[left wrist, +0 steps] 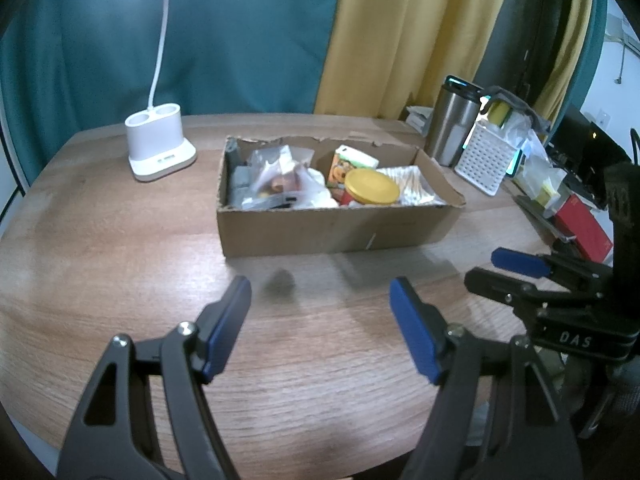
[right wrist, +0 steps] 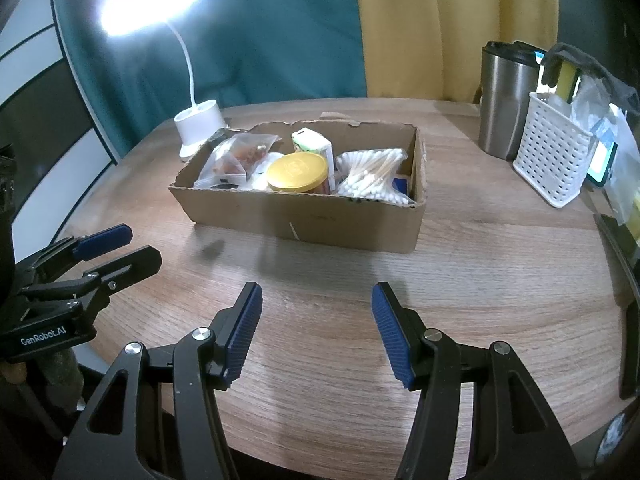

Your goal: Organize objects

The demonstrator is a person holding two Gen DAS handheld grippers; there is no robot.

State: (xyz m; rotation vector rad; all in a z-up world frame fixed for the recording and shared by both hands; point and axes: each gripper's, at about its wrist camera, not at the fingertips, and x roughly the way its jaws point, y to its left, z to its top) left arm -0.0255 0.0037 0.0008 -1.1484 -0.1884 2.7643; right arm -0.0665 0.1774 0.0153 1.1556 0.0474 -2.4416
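Both the left gripper (left wrist: 320,328) and right gripper (right wrist: 316,332) are hovering over the round wooden desk (left wrist: 120,240) near its front edge, jaws spread and holding nothing. The open brown cardboard box (right wrist: 320,224) is sitting mid-desk, holding a yellow-lidded round jar (right wrist: 298,172) and 1 cotton-swab pack (right wrist: 372,178). No grasp is under way; the next move probably calls for reaching into the box.

Wooden table (left wrist: 120,264) bears cardboard box (left wrist: 328,232), lamp (left wrist: 160,148), tumbler (left wrist: 454,128).
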